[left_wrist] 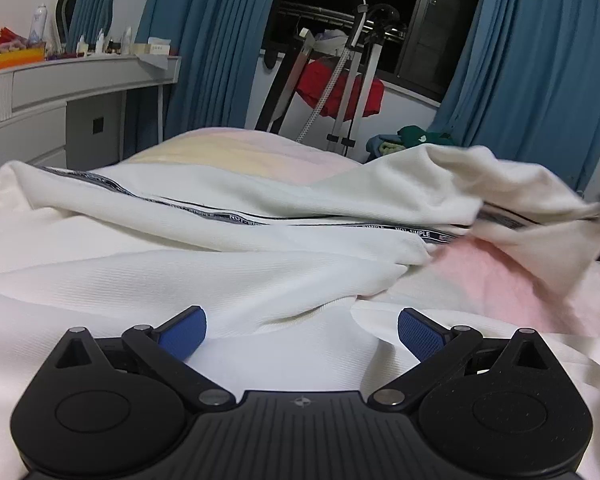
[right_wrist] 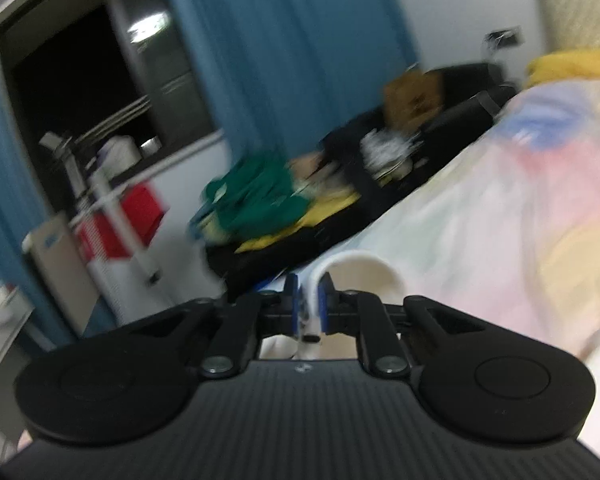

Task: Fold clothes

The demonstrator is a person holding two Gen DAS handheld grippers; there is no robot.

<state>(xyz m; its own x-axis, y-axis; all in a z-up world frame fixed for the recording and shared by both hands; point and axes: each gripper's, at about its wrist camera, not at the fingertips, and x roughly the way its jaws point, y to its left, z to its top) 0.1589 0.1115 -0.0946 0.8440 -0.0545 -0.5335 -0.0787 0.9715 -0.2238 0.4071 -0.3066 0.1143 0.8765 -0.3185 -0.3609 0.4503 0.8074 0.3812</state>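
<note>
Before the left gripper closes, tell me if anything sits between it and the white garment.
Nothing visible does. The left gripper is open directly over the white garment, bare cloth between its fingers. The right gripper already pinches a fold of it.

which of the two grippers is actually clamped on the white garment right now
The right gripper: its blue pads are shut on a fold of the white garment. The left gripper is open above the fabric, gripping nothing.
</note>
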